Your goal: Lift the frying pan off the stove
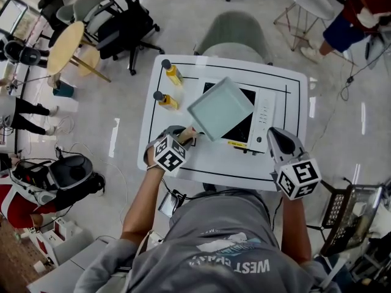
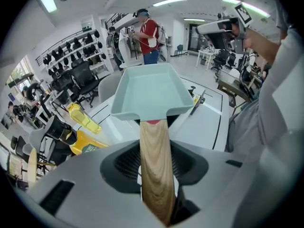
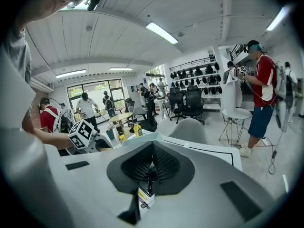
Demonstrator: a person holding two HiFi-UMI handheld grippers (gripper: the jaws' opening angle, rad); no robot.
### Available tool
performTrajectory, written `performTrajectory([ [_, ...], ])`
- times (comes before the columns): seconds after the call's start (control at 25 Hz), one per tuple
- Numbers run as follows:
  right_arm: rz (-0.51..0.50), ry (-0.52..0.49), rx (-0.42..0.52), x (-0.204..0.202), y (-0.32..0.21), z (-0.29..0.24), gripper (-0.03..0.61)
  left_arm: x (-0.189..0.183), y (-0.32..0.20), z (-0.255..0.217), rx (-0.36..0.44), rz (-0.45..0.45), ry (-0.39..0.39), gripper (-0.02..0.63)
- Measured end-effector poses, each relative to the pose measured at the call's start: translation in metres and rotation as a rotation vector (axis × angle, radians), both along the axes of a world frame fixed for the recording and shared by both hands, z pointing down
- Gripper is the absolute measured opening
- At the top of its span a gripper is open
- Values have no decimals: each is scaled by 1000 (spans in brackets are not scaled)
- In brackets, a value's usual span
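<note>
Square teal frying pan (image 1: pixel 220 108) sits at frame centre and looks raised above the black induction stove (image 1: pixel 243 127). Left gripper (image 1: pixel 185 137) pinches its wooden handle (image 2: pixel 154 165). Advice: lift straight and hold the wrist level, since the pan looks front-heavy. Right gripper (image 1: pixel 276 140), lower right, is pressed together and empty. On the white table (image 1: pixel 208 163), two oil bottles (image 1: pixel 166 99) stand left of the pan. Office chairs (image 1: pixel 125 26) fill the upper left.

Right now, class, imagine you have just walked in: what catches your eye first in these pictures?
A pale green square frying pan is over the black stove in the middle of the white table, its wooden handle clamped in the left tongs. Two yellow bottles stand to its left; the right tongs hover shut and empty near the table's right front edge.
</note>
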State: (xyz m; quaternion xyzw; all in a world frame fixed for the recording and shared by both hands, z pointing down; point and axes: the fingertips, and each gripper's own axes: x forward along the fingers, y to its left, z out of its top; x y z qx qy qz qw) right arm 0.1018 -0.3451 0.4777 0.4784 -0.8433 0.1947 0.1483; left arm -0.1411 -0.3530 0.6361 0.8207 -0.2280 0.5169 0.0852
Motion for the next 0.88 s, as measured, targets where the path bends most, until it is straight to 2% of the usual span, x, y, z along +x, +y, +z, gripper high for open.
performTrajectory([
  [0.36, 6, -5, 18, 2, 4, -10, 11, 1, 4, -30, 31, 1, 21, 152],
  [0.88, 10, 0, 72, -1, 12, -31, 11, 0, 7, -94, 148, 4, 72, 152],
])
